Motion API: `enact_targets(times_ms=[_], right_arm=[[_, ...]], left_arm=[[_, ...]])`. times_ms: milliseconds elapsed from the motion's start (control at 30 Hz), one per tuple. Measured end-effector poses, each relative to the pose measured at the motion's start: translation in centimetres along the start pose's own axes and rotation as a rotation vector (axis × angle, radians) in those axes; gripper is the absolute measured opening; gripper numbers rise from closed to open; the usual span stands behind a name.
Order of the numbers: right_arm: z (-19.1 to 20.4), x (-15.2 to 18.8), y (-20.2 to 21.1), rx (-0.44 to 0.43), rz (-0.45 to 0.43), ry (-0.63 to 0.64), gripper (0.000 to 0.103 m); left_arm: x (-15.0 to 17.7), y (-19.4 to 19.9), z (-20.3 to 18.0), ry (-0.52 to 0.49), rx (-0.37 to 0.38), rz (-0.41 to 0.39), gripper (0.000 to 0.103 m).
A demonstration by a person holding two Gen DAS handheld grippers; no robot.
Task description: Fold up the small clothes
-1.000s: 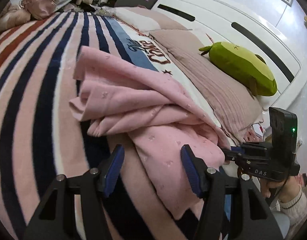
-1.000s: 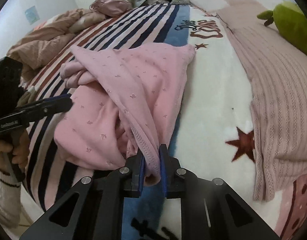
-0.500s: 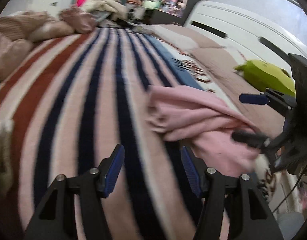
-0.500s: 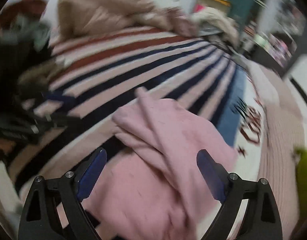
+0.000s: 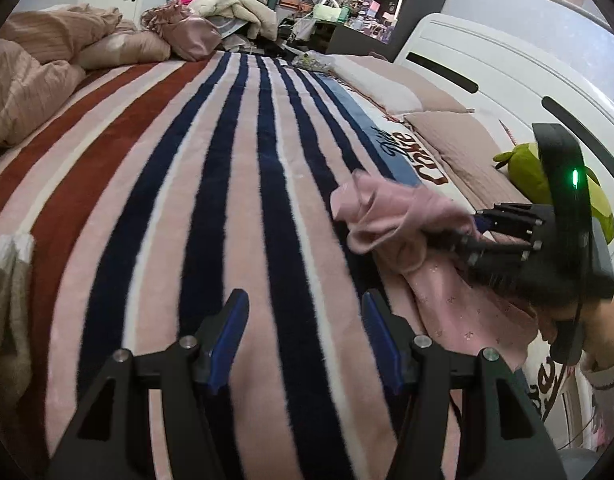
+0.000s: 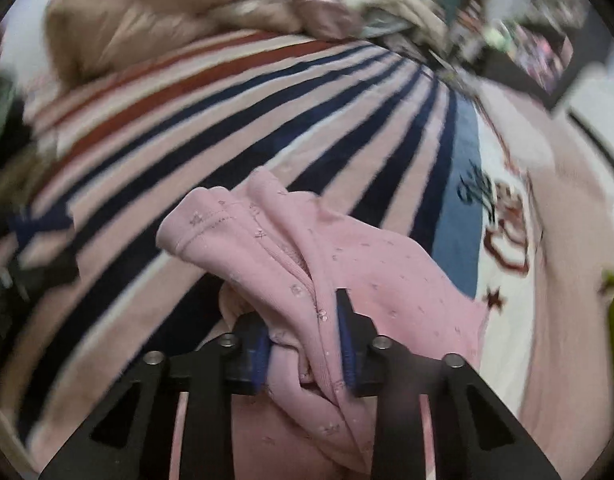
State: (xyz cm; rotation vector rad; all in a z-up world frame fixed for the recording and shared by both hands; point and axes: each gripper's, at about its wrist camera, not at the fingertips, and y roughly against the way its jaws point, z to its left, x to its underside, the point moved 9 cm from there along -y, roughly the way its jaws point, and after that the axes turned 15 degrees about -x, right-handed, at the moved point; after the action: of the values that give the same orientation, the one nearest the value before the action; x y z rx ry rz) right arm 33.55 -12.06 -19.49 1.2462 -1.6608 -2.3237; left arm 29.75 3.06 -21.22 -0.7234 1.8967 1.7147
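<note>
A small pink garment with a tiny star print [image 6: 291, 264] lies bunched on the striped blanket [image 5: 187, 184]. My right gripper [image 6: 305, 340] is shut on a thick fold of it, the cloth bulging between the blue pads. In the left wrist view the garment [image 5: 391, 216] sits to the right, with the right gripper [image 5: 479, 236] gripping its near side. My left gripper [image 5: 305, 340] is open and empty, hovering over the bare blanket to the left of the garment.
A green plush toy [image 5: 527, 168] lies by the white headboard [image 5: 487, 80] at the right. Beige pillows [image 5: 447, 136] line that side. A brown duvet [image 5: 31, 68] and piled clothes [image 5: 211, 20] sit at the far end. A beige knit cloth [image 5: 3, 300] is at the left edge.
My right gripper let go of the garment's edge, opened wide, then closed on a thicker bunch of it. My left gripper swung left, off the garment, and stayed open.
</note>
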Motion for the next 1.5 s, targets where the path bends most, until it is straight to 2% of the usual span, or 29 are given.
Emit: enact_targets(times_ms=[200,300,333,367,400,433,467,533,633,733,800,833,867,900,933,1000,1067,1200,1233,1300,1333,1367,1400,1433,1500], right_arm=[[-7.3,1.2,2.3,-0.157,-0.163,-0.377,0.020],[-11.0,3.0,2.3,-0.141,-0.186,-0.485,0.020],[-12.0,3.6,2.2,-0.143,-0.187,-0.513,0.025],[-12.8,4.0,2.2,-0.139,-0.193,-0.538,0.036],[-13.5,4.5,2.4,-0.124,-0.203,-0.553,0.041],[-14.1,4.8,2.7,-0.092,-0.207,-0.547,0.052],[-14.6,4.9,3.1,-0.056,-0.206,-0.533,0.059],[-14.7,5.3,4.4,-0.029,-0.200,-0.506,0.059],[-13.4,6.1,6.4,-0.096,-0.200,-0.471,0.062],[-10.2,8.2,7.2,-0.205,-0.132,-0.407,0.063],[-8.3,10.6,6.8,-0.224,-0.062,-0.365,0.063],[-7.6,11.9,6.7,-0.223,-0.037,-0.355,0.062],[-6.9,13.0,6.5,-0.244,-0.027,-0.359,0.051],[-6.3,13.7,6.5,-0.270,-0.030,-0.370,0.038],[-5.7,14.4,6.4,-0.308,-0.036,-0.387,0.015],[-4.9,15.1,6.5,-0.327,-0.053,-0.402,0.013],[-4.1,15.4,6.8,-0.349,-0.068,-0.402,0.010],[-2.6,16.1,6.9,-0.387,-0.050,-0.388,0.010],[-2.8,16.3,6.6,-0.388,-0.048,-0.393,0.012],[-3.2,16.4,6.2,-0.381,-0.042,-0.412,0.020],[-3.4,16.3,6.2,-0.364,-0.034,-0.410,0.030],[-3.7,16.1,6.4,-0.343,-0.029,-0.397,0.039],[-4.0,15.7,6.7,-0.322,-0.034,-0.376,0.043],[-4.5,15.1,7.1,-0.309,-0.051,-0.365,0.056],[-5.3,14.1,7.8,-0.318,-0.085,-0.384,0.074]], left_arm=[[-0.3,0.2,-2.4,-0.052,0.029,0.001,0.055],[-0.2,0.4,-4.4,-0.090,0.067,0.012,0.055],[-0.2,0.3,-5.1,-0.102,0.086,0.019,0.056],[-0.1,0.3,-6.0,-0.113,0.109,0.029,0.057],[0.1,0.3,-6.9,-0.126,0.136,0.040,0.059],[0.2,0.2,-7.9,-0.138,0.166,0.052,0.059],[0.4,0.2,-8.8,-0.149,0.192,0.062,0.060],[0.9,0.0,-10.6,-0.174,0.230,0.084,0.061],[1.5,-0.4,-12.3,-0.190,0.269,0.115,0.063],[2.5,-1.1,-13.6,-0.209,0.293,0.156,0.063],[3.4,-1.3,-14.2,-0.223,0.293,0.173,0.063],[3.6,-1.4,-14.2,-0.228,0.288,0.177,0.063],[3.9,-1.5,-14.3,-0.234,0.284,0.180,0.063],[4.1,-1.5,-14.4,-0.239,0.279,0.181,0.061],[4.3,-1.4,-14.4,-0.247,0.275,0.176,0.057],[4.6,-1.0,-14.4,-0.270,0.259,0.161,0.040],[4.9,0.0,-14.4,-0.303,0.247,0.141,0.032],[5.4,0.9,-14.4,-0.340,0.235,0.128,0.032],[5.4,0.8,-14.4,-0.337,0.233,0.133,0.034],[5.2,0.3,-14.3,-0.310,0.231,0.151,0.046],[5.1,0.0,-14.1,-0.293,0.226,0.161,0.052],[4.9,-0.3,-13.9,-0.278,0.217,0.173,0.062],[4.5,-0.5,-13.7,-0.263,0.214,0.175,0.066],[4.1,-0.5,-13.4,-0.248,0.217,0.175,0.066],[2.7,-0.9,-12.6,-0.196,0.244,0.192,0.069]])
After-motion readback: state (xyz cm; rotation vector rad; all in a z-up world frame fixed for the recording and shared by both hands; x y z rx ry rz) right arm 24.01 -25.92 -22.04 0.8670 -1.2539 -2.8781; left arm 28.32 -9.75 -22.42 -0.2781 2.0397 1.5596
